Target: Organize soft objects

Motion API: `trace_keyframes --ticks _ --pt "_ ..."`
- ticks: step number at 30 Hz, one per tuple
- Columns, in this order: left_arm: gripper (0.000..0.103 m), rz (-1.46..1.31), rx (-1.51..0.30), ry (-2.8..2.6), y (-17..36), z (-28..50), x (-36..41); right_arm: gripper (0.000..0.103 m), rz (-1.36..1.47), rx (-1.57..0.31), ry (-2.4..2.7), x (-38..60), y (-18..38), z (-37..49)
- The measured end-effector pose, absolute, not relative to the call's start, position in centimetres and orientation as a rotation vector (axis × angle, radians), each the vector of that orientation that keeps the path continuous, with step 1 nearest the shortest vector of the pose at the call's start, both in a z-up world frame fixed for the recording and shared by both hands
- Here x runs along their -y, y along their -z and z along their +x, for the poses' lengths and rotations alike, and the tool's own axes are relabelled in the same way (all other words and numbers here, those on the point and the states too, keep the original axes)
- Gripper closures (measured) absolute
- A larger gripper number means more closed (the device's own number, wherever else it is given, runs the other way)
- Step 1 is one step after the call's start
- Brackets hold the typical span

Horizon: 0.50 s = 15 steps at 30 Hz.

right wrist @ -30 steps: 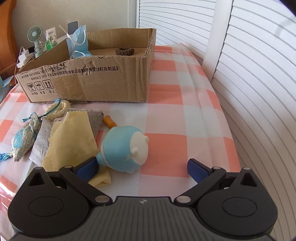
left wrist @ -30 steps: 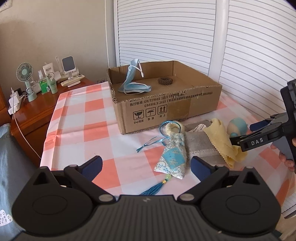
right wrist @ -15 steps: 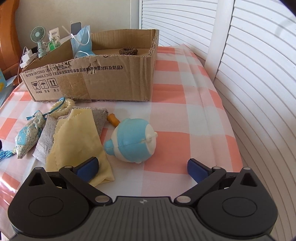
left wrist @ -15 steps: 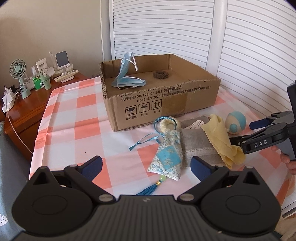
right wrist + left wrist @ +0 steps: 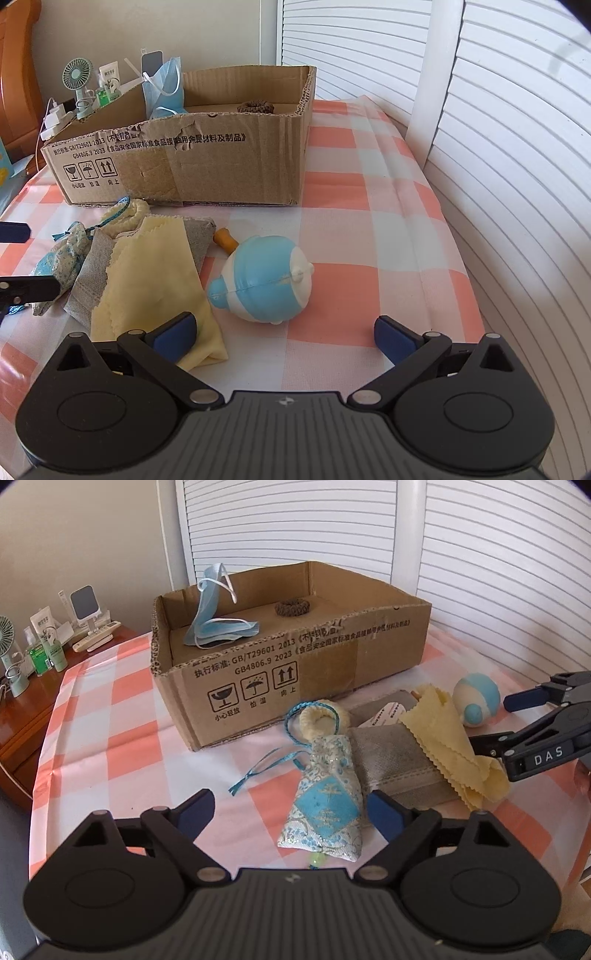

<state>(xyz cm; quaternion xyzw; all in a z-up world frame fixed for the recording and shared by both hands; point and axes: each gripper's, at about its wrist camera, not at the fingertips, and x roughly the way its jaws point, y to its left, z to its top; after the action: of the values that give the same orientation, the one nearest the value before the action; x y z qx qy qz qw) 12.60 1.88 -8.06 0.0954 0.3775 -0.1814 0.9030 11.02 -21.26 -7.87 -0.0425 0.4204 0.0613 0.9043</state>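
A cardboard box (image 5: 332, 672) (image 5: 207, 166) stands on the checked tablecloth, holding a blue face mask (image 5: 214, 624) (image 5: 164, 92) and a brown hair tie (image 5: 293, 608) (image 5: 255, 108). In front lie a blue brocade sachet (image 5: 325, 805) (image 5: 62, 258), a cream knitted ring (image 5: 321, 720), a grey cloth (image 5: 399, 757), a yellow cloth (image 5: 447, 738) (image 5: 155, 273) and a blue-and-white squishy toy (image 5: 476, 698) (image 5: 264, 284). My left gripper (image 5: 291, 812) is open, just before the sachet. My right gripper (image 5: 284, 332) is open, just short of the toy, its left pad over the yellow cloth.
A wooden side table (image 5: 22, 716) at the left holds a small fan (image 5: 77, 75), bottles and a phone stand (image 5: 86, 603). White louvred doors (image 5: 480, 554) stand behind and to the right. The table edge falls away at the right (image 5: 476, 295).
My left gripper has moved forward and right, closer to the sachet. The squishy toy has rolled over, turning its white face away from my right gripper. Both grippers stay open.
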Motion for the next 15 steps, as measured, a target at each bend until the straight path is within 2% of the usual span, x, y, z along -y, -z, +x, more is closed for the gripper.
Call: trace_keyframes --ticks 5,8,9,15 --pt "0.039 0.231 -0.780 0.433 8.4 12.8 -0.9 0.000 -0.088 -0.860 -0.126 21.3 7.9 10.9" --pt "0.055 0.241 -0.774 0.452 8.4 12.8 -0.5 0.000 -0.088 -0.860 -0.125 21.3 7.9 10.9" --pt "0.066 0.239 -0.777 0.456 8.5 12.8 -0.5 0.000 -0.088 -0.860 -0.124 21.3 7.9 10.8" --pt "0.069 0.216 -0.803 0.411 8.2 12.3 -1.4 0.000 -0.088 -0.842 -0.113 21.2 7.9 10.5"
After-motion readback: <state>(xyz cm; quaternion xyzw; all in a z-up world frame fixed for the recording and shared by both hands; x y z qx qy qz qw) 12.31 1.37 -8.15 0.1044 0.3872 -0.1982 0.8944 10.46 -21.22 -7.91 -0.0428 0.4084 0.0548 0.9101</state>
